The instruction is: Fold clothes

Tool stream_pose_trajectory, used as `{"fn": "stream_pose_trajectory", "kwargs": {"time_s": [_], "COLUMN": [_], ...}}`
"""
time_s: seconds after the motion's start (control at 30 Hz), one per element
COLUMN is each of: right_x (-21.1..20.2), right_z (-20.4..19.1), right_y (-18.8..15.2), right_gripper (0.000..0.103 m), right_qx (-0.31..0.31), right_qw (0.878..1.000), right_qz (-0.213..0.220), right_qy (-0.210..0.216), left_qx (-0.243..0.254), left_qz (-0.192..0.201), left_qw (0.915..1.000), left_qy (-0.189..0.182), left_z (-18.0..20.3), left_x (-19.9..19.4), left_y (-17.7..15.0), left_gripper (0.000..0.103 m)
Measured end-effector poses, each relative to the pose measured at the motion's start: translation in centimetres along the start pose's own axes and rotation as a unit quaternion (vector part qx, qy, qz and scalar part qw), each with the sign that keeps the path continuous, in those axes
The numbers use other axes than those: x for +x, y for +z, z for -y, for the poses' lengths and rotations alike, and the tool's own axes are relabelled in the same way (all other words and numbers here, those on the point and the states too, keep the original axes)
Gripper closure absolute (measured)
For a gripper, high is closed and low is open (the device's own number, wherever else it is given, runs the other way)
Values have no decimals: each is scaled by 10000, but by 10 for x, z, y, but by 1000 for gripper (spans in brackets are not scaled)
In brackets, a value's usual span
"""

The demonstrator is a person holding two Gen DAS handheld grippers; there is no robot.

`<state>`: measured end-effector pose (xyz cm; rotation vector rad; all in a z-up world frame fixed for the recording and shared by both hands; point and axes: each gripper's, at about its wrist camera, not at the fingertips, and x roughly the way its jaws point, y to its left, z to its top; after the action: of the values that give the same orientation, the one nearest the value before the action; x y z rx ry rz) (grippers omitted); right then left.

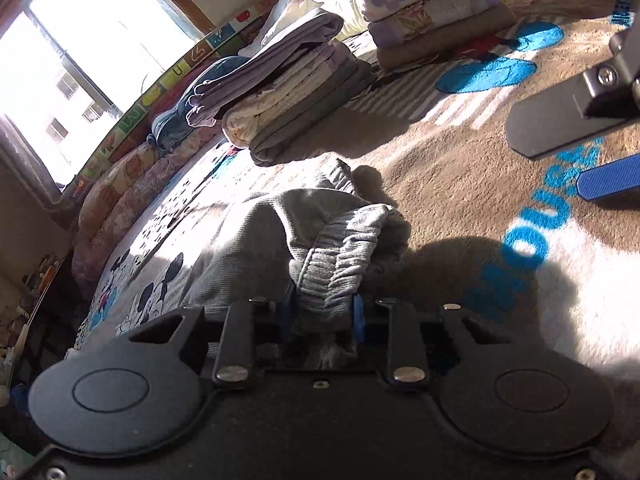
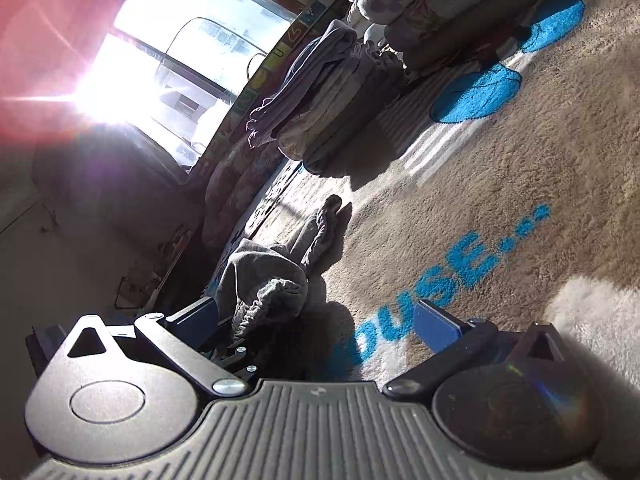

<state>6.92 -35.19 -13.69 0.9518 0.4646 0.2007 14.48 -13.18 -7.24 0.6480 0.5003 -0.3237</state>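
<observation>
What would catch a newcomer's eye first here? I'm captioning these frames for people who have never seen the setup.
Probably the grey garment, bunched in the middle of the brown blanket, its gathered waistband pinched by the left gripper. Next, the bright blue lettering across the blanket, where the right gripper has its jaws apart, holding nothing. Behind, stacks of folded bedding sit beside a glaring sunlit window.

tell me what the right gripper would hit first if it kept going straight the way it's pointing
Most likely the brown fleece blanket near the blue lettering; nothing stands between the open right gripper fingers. The grey pants lie left of that line. Depth is uncertain.
</observation>
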Motion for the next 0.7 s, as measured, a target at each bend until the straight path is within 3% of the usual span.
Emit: {"fn": "stream_pose_trajectory", "kwargs": {"time_s": [0.13, 0.3, 0.47, 0.7], "right_x": [-1, 0, 2, 7], "right_z": [-3, -6, -10, -13], "right_y": [-1, -3, -5, -12], "right_gripper": [0, 0, 0, 0], "right_qx": [-41, -91, -99, -247], "right_qw": [10000, 9999, 9998, 9993], "right_qz": [-10, -58, -112, -260], "right_qy": [51, 75, 110, 68], "left_qx": [-971, -2169, -3233, -4619], "left_qz": [182, 406, 608, 898], "left_qw": [9950, 9748, 9437, 8824], "left_qy": [-149, -334, -349, 8], "left_z": [-34, -77, -126, -203], "left_x": [-24, -53, -77, -102], "left_y": [10, 23, 24, 3], "left_gripper": [78, 78, 78, 79]}}
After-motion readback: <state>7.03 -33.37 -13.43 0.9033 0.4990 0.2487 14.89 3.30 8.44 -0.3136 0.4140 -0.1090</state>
